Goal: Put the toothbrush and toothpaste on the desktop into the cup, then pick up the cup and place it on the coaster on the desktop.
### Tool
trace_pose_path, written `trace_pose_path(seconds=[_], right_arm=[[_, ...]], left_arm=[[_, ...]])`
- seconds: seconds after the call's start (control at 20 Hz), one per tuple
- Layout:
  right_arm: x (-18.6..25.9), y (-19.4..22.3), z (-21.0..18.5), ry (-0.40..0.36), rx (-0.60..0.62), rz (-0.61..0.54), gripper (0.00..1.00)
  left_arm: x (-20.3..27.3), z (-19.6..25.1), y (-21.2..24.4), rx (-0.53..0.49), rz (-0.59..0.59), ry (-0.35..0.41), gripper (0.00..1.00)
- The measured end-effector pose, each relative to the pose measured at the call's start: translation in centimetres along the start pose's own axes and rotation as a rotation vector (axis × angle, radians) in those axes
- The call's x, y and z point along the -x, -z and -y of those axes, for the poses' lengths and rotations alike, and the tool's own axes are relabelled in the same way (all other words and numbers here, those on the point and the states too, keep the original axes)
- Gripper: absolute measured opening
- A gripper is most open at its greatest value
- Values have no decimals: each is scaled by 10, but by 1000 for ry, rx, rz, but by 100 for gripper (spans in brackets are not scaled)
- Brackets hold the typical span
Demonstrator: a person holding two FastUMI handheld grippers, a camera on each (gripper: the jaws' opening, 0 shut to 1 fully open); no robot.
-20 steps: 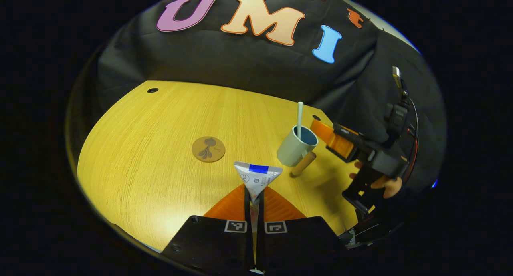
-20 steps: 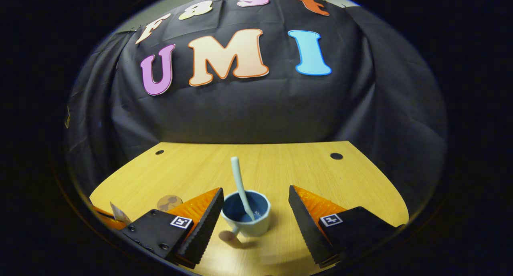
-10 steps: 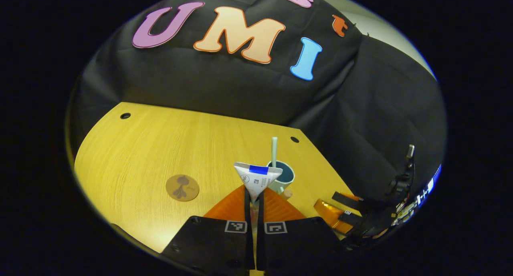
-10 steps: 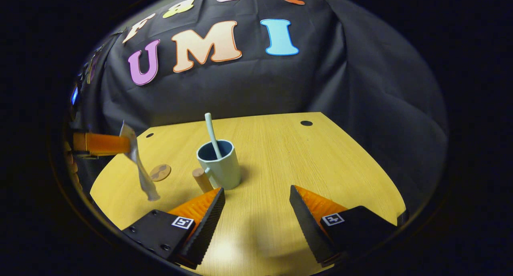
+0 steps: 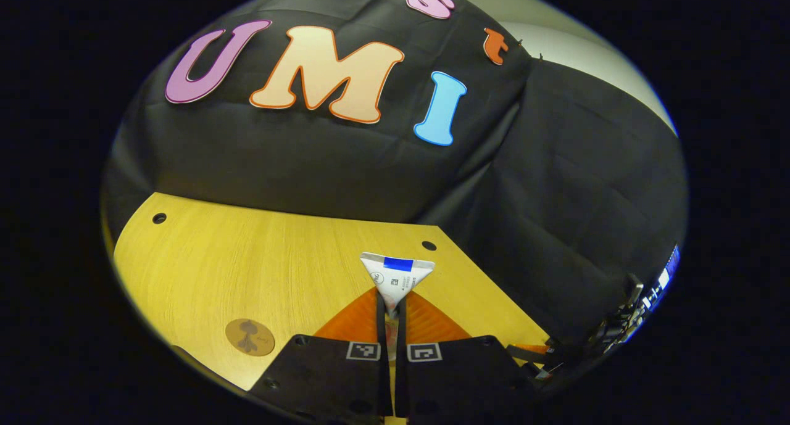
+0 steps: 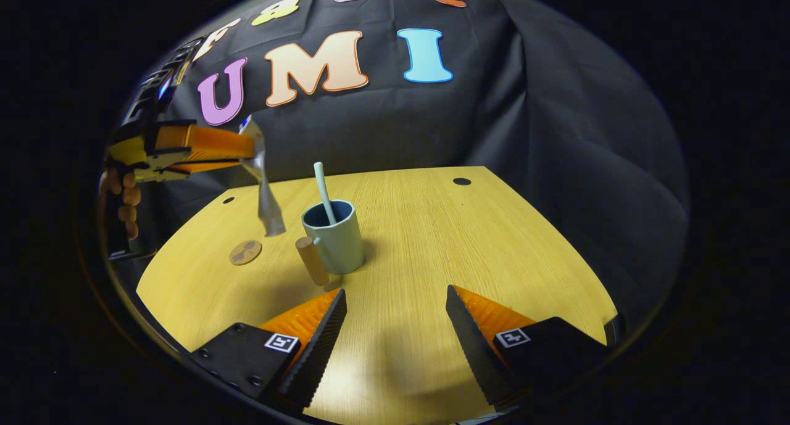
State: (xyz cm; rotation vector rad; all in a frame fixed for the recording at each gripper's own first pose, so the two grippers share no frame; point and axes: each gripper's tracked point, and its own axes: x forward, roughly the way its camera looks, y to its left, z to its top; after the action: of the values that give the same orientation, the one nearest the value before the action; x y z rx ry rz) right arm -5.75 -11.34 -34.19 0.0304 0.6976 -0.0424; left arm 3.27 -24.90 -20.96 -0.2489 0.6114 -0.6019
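Right gripper (image 6: 395, 326) nearest, jaws spread wide, holding nothing, low over the desktop (image 6: 432, 240) short of the cup (image 6: 333, 243).

Toothbrush (image 6: 322, 187) already standing in the cup, handle leaning over the rim: first item done.

Left gripper (image 5: 390, 311) jaws pinched on the toothpaste tube (image 5: 397, 276); tube hanging in the air above and just left of the cup, cap end down, not yet inside.

Coaster (image 6: 245, 252) bare, farther left of the cup, well apart.

Remaining: drop tube into cup, grab cup by its wooden handle (image 6: 311, 261) or body, move onto coaster. Roughly a third complete.
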Motion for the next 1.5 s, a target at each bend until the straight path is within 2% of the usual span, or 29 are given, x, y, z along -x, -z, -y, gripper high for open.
trace_pose_path(seconds=[0.2,0.35,0.45,0.5,0.55,0.75,0.9,0.95,1.1,1.15,1.2,1.3,1.35,1.4,1.5], right_arm=[[11,5,5,-5,-1,-5,100],[14,7,12,-1,2,-11,97],[14,9,18,5,-15,-24,100],[15,9,21,8,-22,-30,97],[15,11,25,12,-24,-33,100],[13,3,32,4,-18,-33,97],[13,-7,32,-23,-8,-34,97],[11,-12,30,-36,-7,-30,100],[8,-27,20,-92,10,-21,97],[7,-30,17,-112,24,-18,97],[5,-33,15,-131,39,-18,100],[1,-38,9,-166,58,-33,97],[-3,-40,5,-183,63,-54,99],[-7,-42,1,-189,68,-73,97],[-14,-52,-11,-203,64,-100,99]], left_arm=[[-29,11,-8,-1,23,13,1],[-46,18,-4,11,22,14,1],[-55,18,4,0,15,-6,1],[-58,17,10,-10,11,-21,1],[-61,16,17,-23,0,-32,1],[-62,11,39,-48,-22,-90,1],[-59,8,52,-41,-22,-124,5],[-59,7,62,-37,-40,-135,5],[-56,-4,95,-42,-116,-193,8],[-50,-5,99,-41,-116,-207,14],[-48,-6,96,-36,-100,-209,7],[-43,-5,81,-31,-37,-216,51],[-36,-5,76,-27,-10,-222,72],[-27,-8,68,-26,12,-228,78],[-11,-19,56,-27,49,-251,90]])
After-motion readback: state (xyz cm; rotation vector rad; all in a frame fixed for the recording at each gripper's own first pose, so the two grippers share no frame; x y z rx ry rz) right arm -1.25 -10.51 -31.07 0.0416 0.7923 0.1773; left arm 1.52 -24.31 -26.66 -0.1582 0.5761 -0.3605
